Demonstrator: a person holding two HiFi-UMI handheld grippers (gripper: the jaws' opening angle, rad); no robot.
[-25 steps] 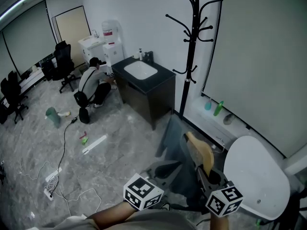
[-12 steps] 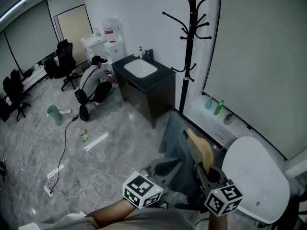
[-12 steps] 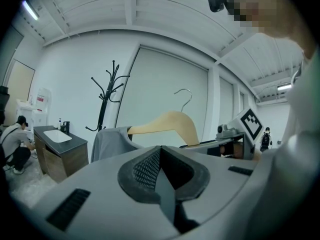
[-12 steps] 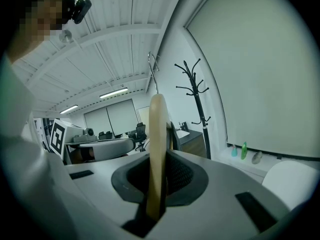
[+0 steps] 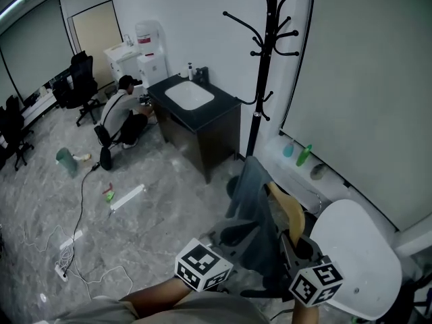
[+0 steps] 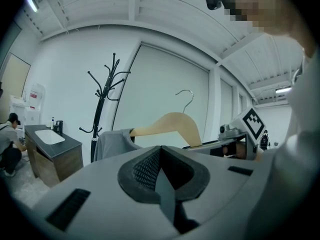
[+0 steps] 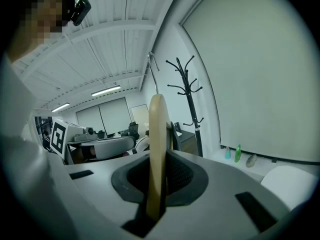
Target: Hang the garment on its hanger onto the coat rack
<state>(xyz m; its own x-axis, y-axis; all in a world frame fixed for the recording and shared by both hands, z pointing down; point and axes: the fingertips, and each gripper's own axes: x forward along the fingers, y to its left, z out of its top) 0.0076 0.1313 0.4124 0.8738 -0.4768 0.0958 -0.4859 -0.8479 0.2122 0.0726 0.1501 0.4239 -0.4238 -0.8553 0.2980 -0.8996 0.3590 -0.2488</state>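
The right tool clamps the hanger, the garment draped ahead of it; the left tool is closed and empty. I would keep the hanger upright and raise its hook over a prong of the rack, ahead and above. Ahead-left, a sink cabinet stands on the grey floor, a person crouching beyond it.

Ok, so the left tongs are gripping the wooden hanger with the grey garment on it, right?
No, the right tongs grip the wooden hanger with the grey garment on it; the left tongs are shut on nothing. The right gripper view shows it.
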